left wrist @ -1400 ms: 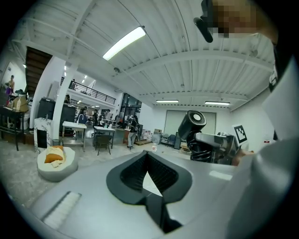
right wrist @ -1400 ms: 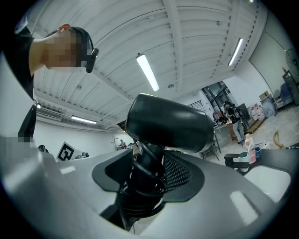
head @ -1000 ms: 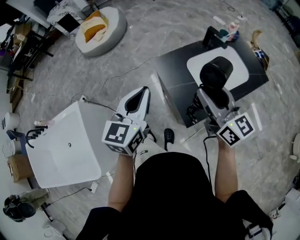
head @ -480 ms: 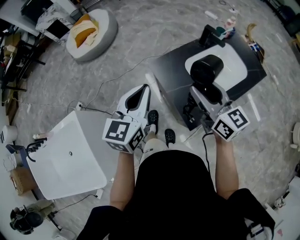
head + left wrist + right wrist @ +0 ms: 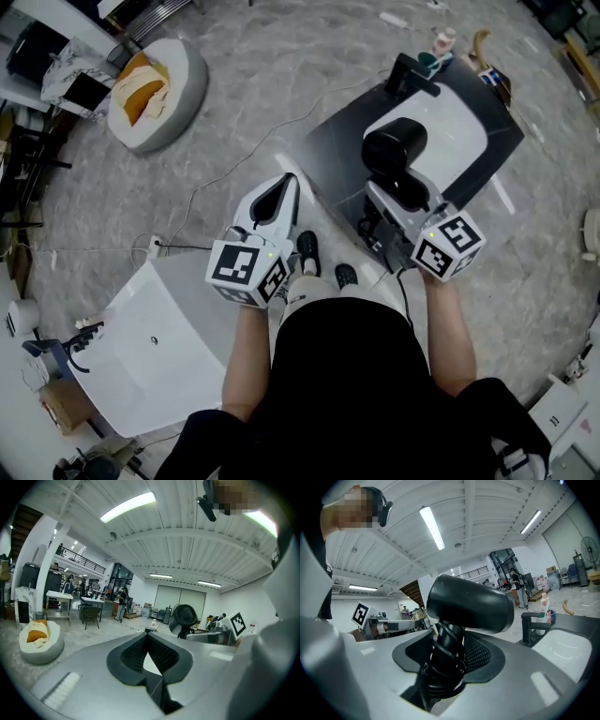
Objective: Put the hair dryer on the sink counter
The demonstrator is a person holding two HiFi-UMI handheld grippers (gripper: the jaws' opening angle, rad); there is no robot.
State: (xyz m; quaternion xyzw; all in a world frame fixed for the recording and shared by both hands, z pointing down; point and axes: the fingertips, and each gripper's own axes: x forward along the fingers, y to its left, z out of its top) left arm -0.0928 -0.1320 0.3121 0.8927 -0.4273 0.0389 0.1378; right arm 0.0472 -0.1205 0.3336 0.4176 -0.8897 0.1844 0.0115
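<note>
Right gripper view: right tool (image 5: pixel 443 667) clenched on hair dryer (image 5: pixel 471 604) handle, cord wound round it. Rigid, likely light but top-heavy; handle is the hold. Hangs over sink surface (image 5: pixel 333 159). Left tool (image 5: pixel 150 663) closed, empty.

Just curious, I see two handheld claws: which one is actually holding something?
The right gripper: its jaws clamp the black hair dryer by its cord-wrapped handle. The left gripper has its jaws together on nothing.

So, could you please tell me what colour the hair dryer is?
The hair dryer is black, body and handle alike; the right gripper view shows it best.
</note>
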